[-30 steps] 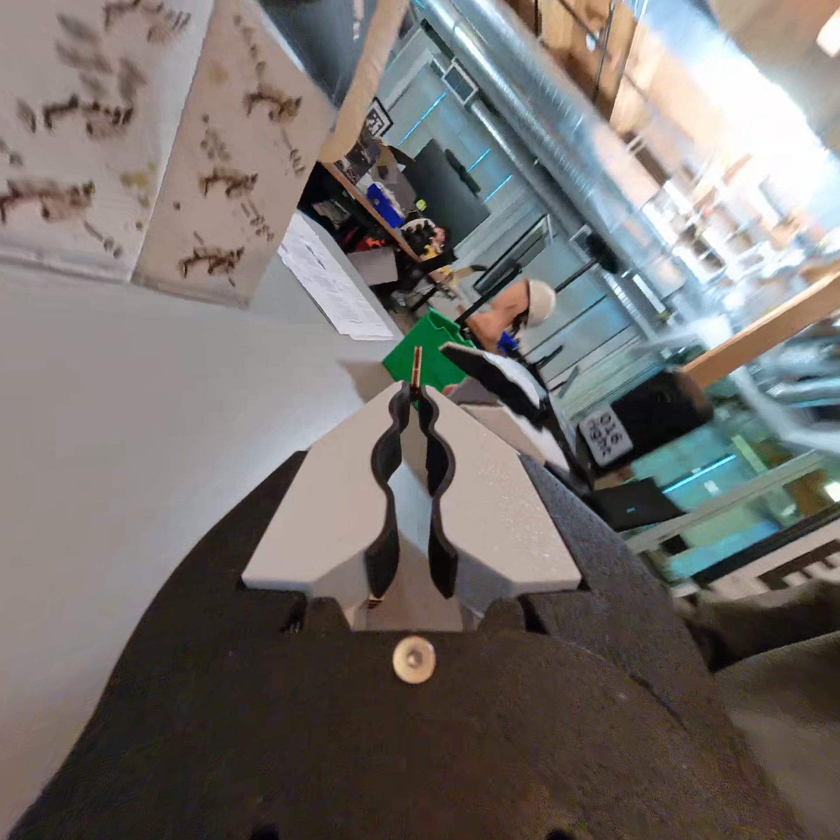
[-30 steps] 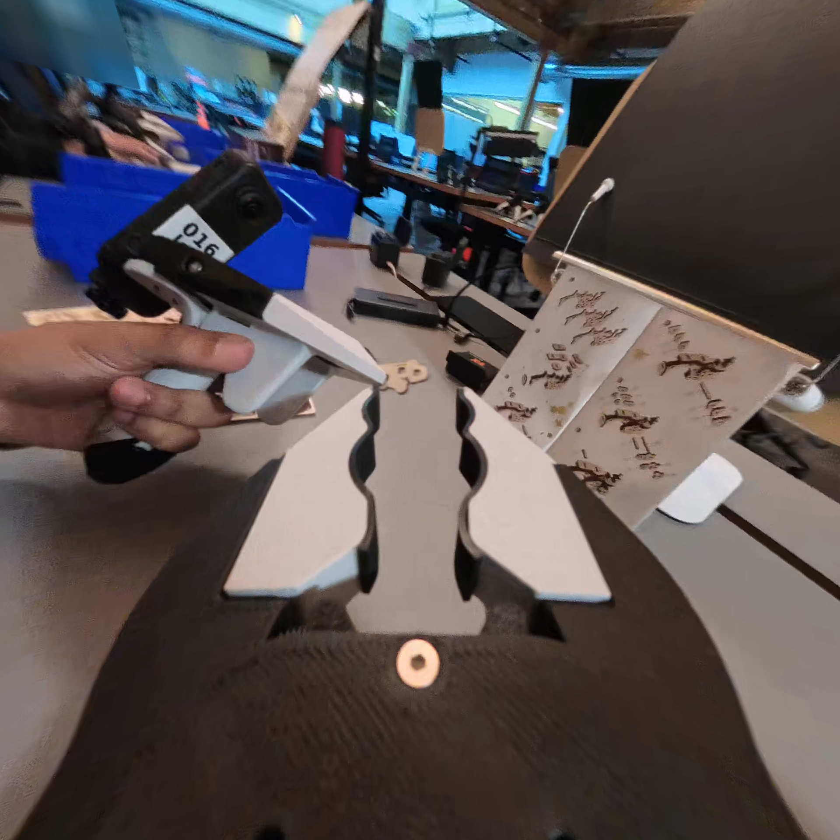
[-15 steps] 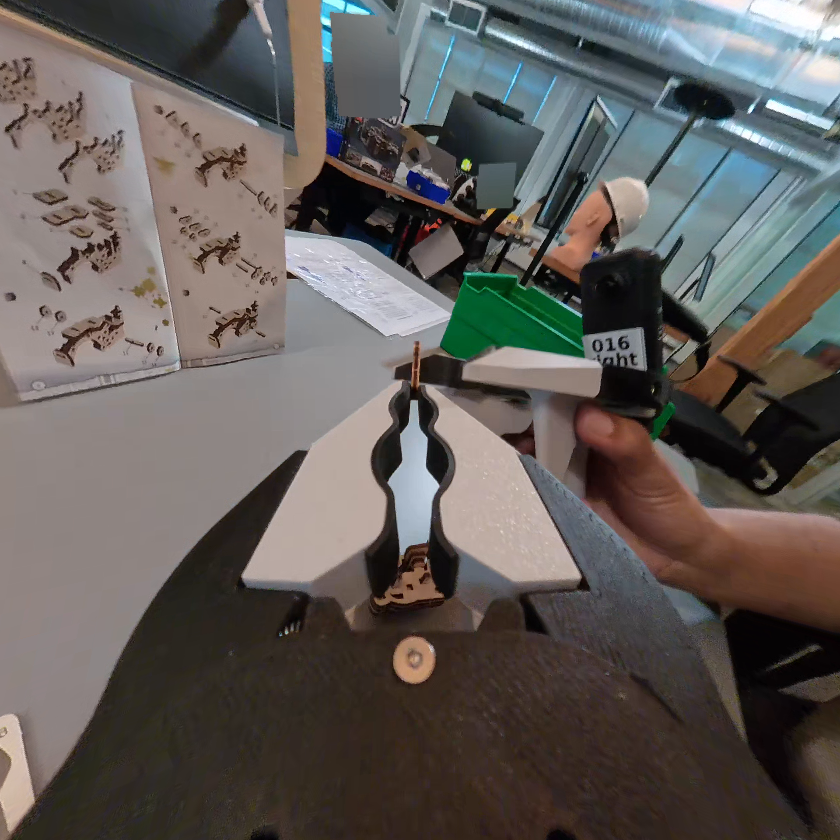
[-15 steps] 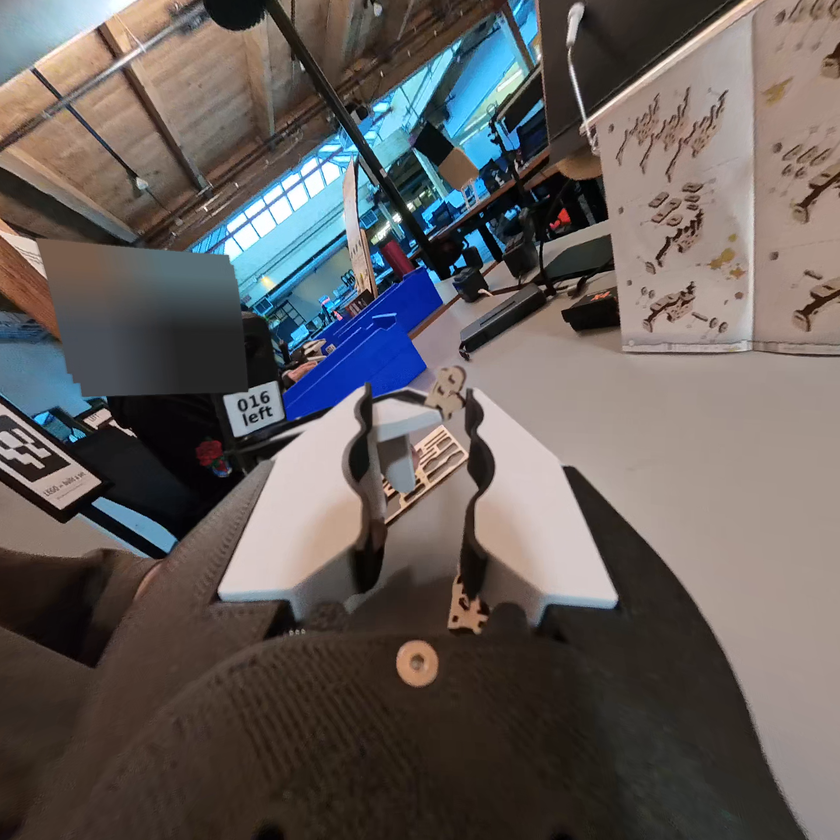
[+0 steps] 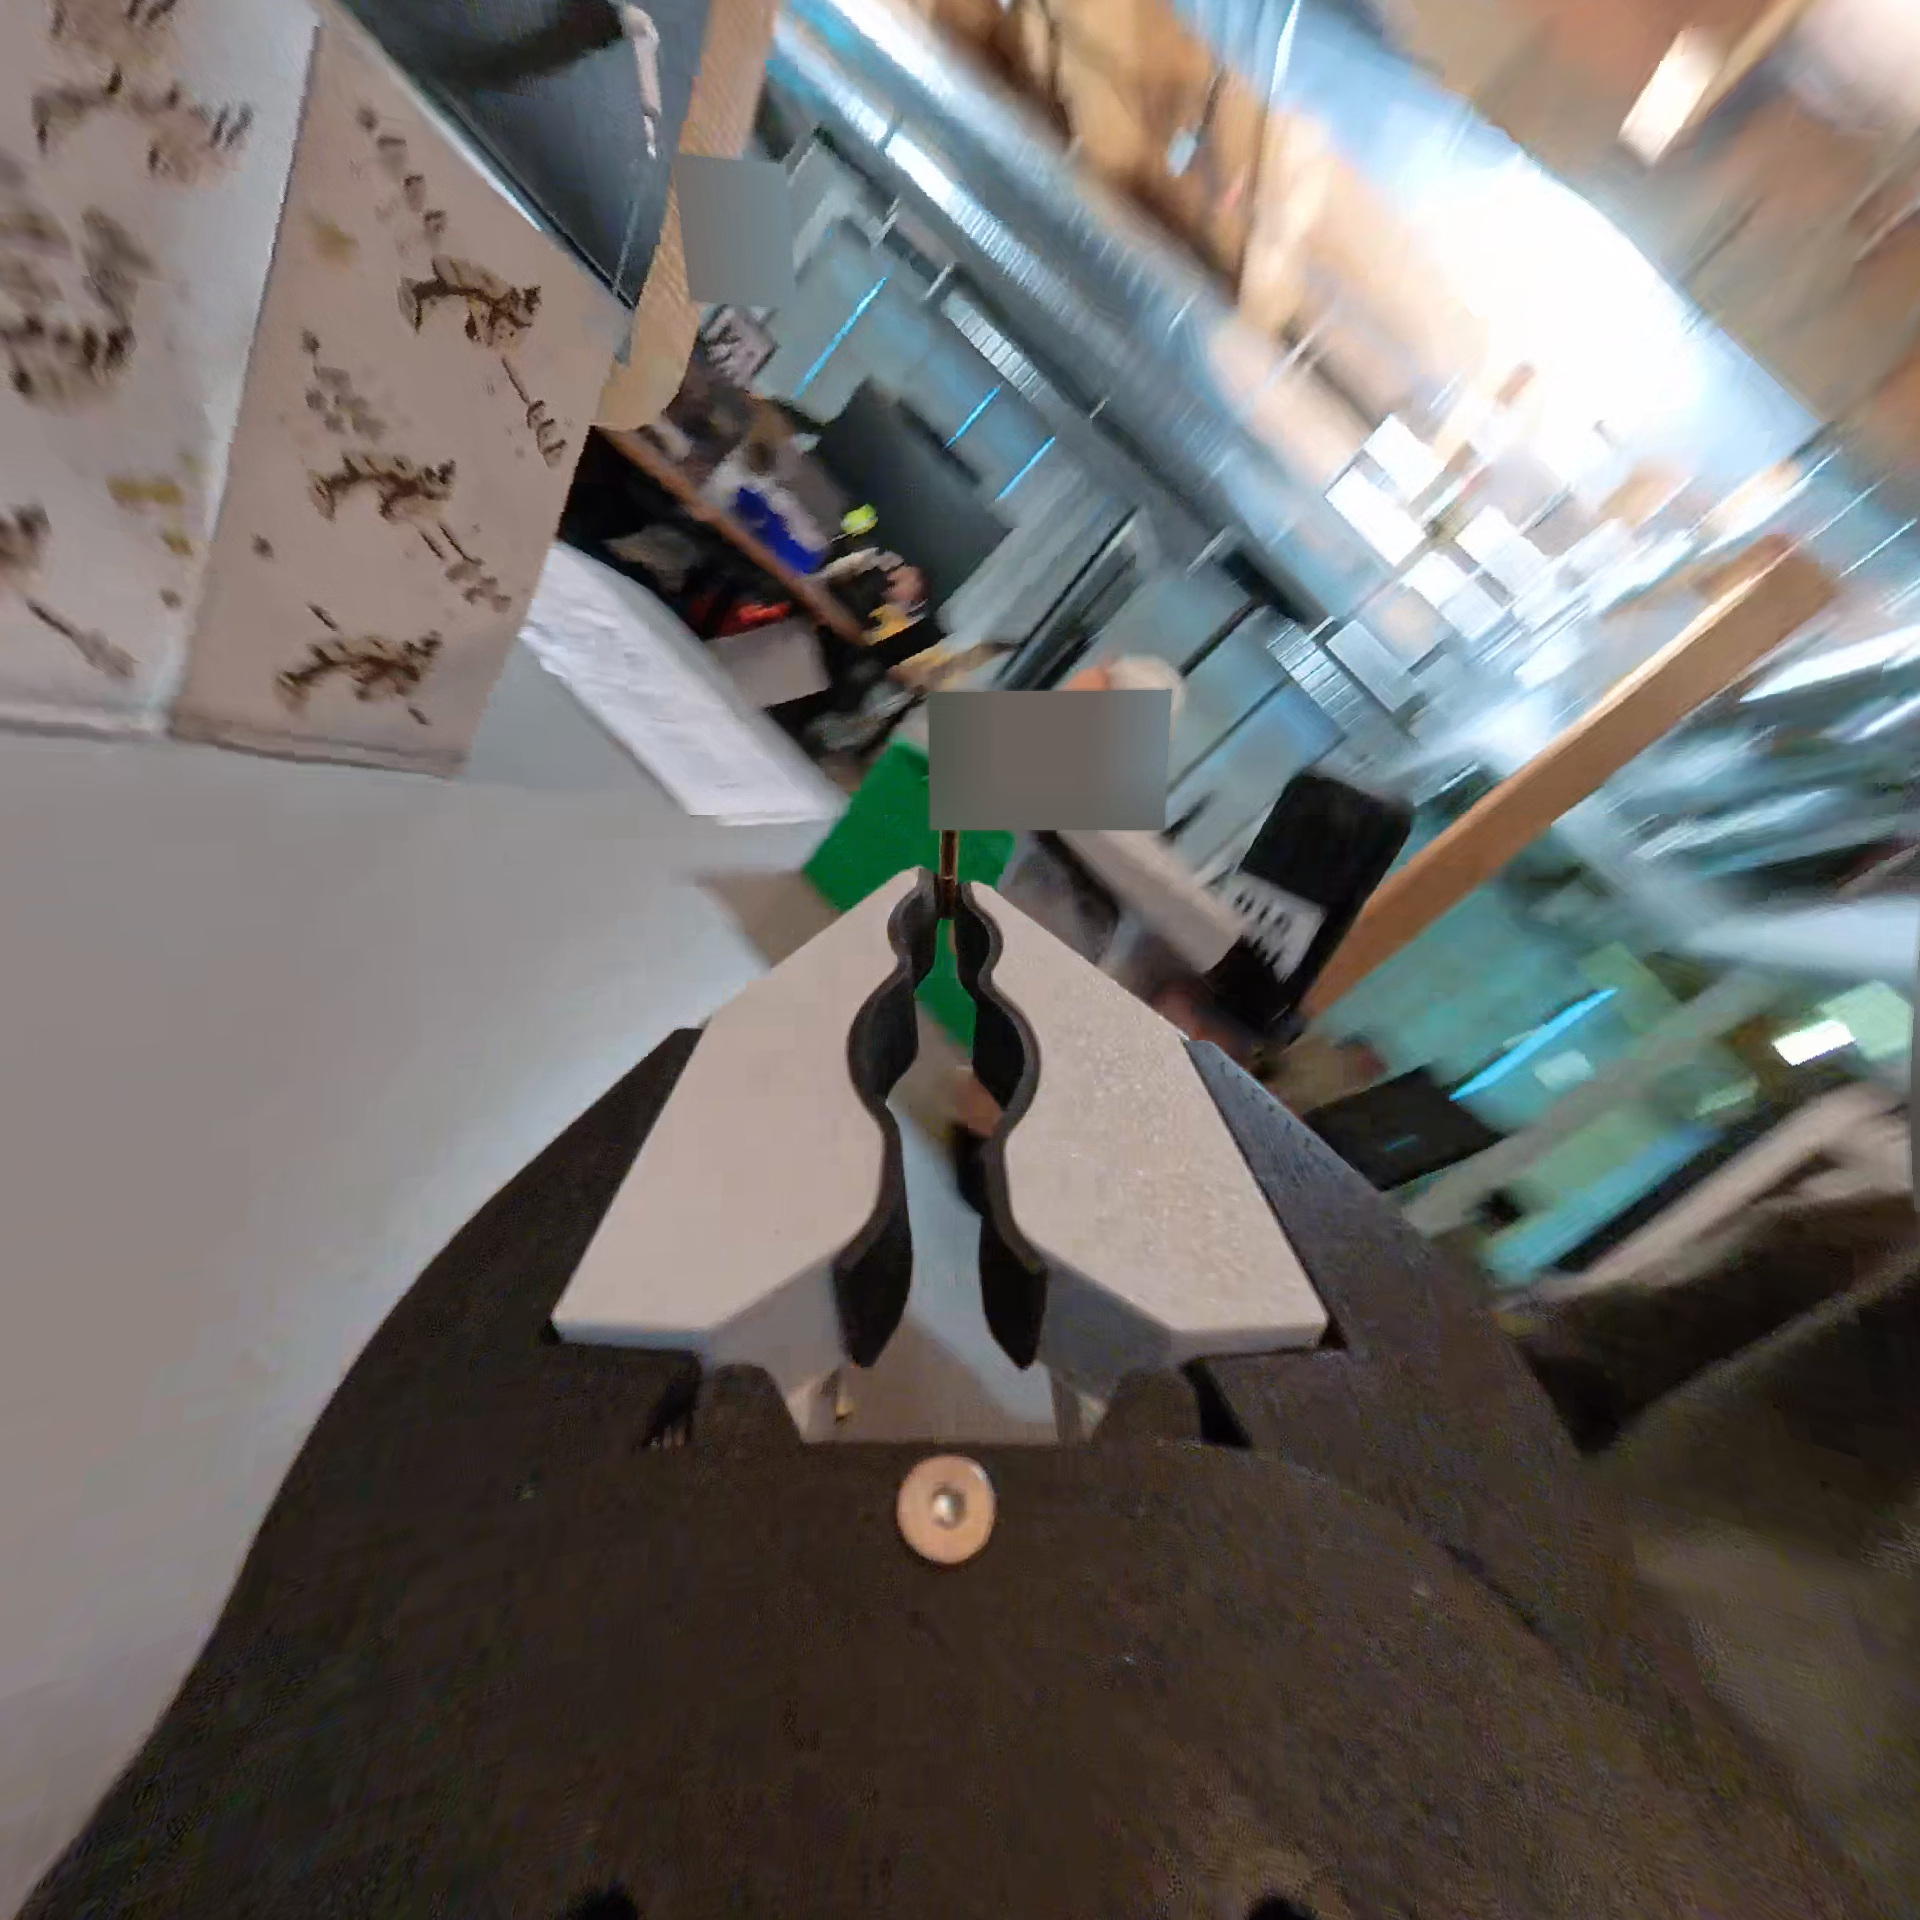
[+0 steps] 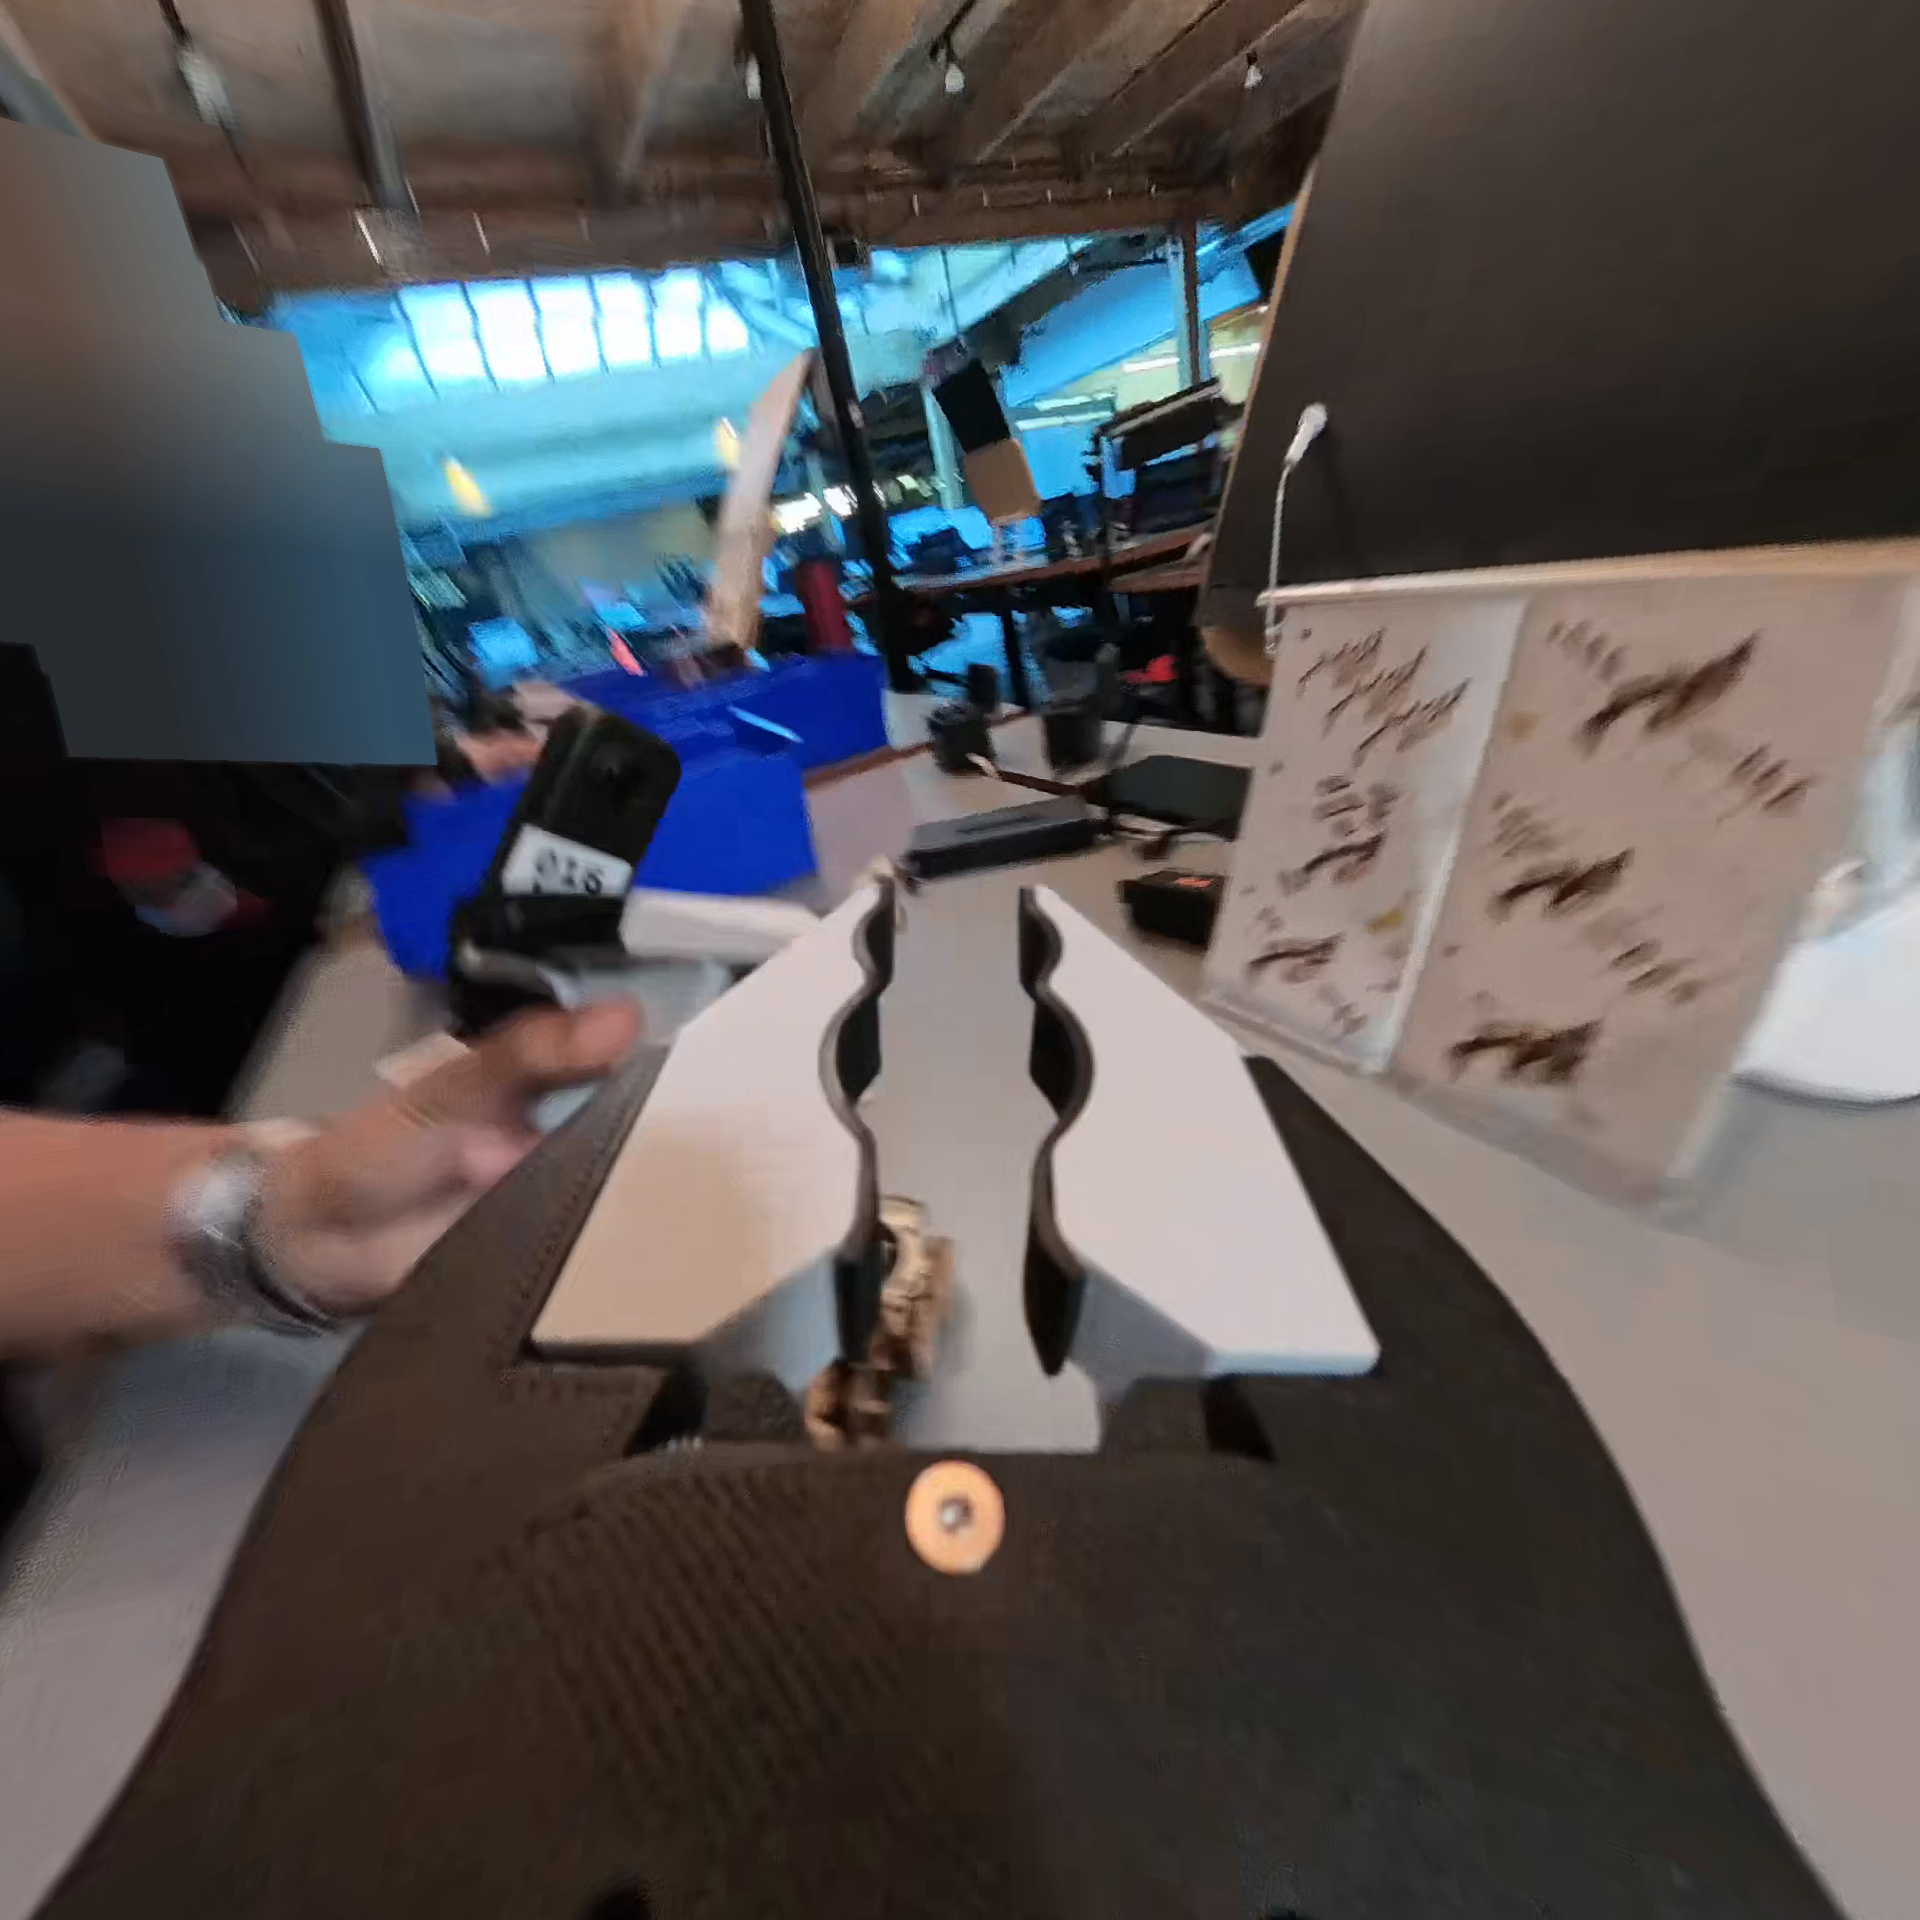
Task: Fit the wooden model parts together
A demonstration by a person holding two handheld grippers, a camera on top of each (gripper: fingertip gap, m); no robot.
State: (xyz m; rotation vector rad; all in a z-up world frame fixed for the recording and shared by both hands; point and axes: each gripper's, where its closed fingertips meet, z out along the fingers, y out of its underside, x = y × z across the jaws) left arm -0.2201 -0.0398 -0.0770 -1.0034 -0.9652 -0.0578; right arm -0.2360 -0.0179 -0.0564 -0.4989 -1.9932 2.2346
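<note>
The thin wooden piece (image 5: 948, 864) was pinched edge-on at the very tip of the left gripper (image 5: 943, 916). The jaws were squeezed tight on it, and the piece stuck up a little past them. It was up in the air, above the grey table (image 5: 312, 1039).

A second wooden part (image 6: 896, 1299), brown and bumpy, showed low down between the fingers of the right gripper (image 6: 956, 906). It was blurry. I could not tell if it lay on the table or on something else. The right jaws stood wide apart and held nothing.

Half a second before, the two grippers had been tip to tip, with the right one right beside the thin piece. Now they had pulled apart. The left gripper, held by a hand (image 6: 416, 1132), was off to the left in the right wrist view. Both pictures were smeared, so things were likely moving fast.

What does that mean? I think the piece was not fitted yet, because the left jaws still gripped it. The two parts would need to be brought close again and lined up.

Farther out, paper sheets with drawings (image 5: 364, 416) stood on the left. A green box (image 5: 878, 842) sat behind the thin piece. Blue boxes (image 6: 727, 821) were far off on the table.
</note>
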